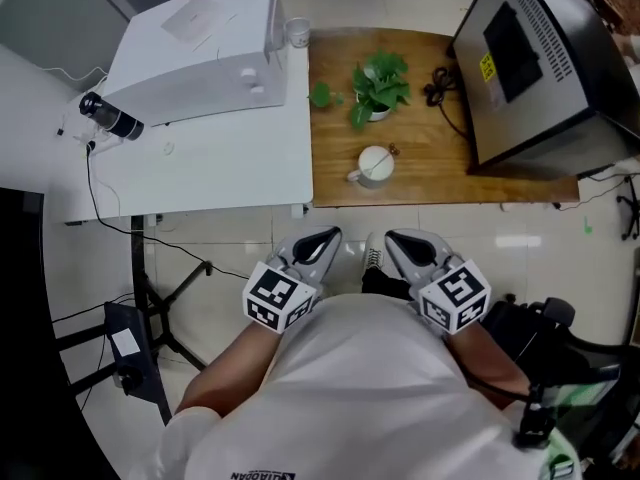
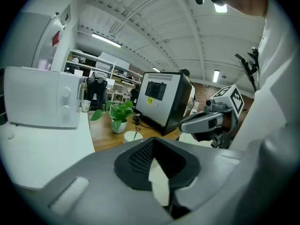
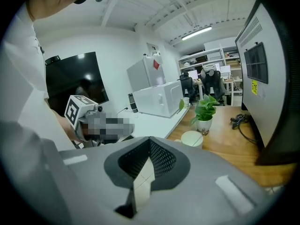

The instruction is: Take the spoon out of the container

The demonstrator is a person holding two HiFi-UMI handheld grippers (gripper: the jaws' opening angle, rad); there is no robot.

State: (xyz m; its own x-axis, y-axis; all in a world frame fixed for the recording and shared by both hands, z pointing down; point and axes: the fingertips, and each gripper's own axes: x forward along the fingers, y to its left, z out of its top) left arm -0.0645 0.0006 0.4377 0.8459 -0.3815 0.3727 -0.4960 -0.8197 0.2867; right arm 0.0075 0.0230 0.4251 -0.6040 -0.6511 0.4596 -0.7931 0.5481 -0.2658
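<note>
A white cup [image 1: 375, 165] stands near the front edge of the wooden table [image 1: 430, 183], with a spoon [image 1: 386, 156] leaning in it. The cup shows small in the left gripper view [image 2: 132, 136] and in the right gripper view [image 3: 192, 138]. Both grippers hang over the floor close to the person's body, short of the table. The left gripper [image 1: 328, 236] [image 2: 153, 140] is shut and holds nothing. The right gripper [image 1: 394, 238] [image 3: 149, 139] is also shut and holds nothing. The cup lies ahead of them, a little to the right of the gap between them.
A potted plant [image 1: 378, 86] stands behind the cup, with a coiled cable [image 1: 438, 90] and a big black appliance [image 1: 530, 58] to the right. On the white table [image 1: 200, 163] sit a white appliance [image 1: 200, 48], a glass [image 1: 297, 33] and a dark bottle [image 1: 110, 116].
</note>
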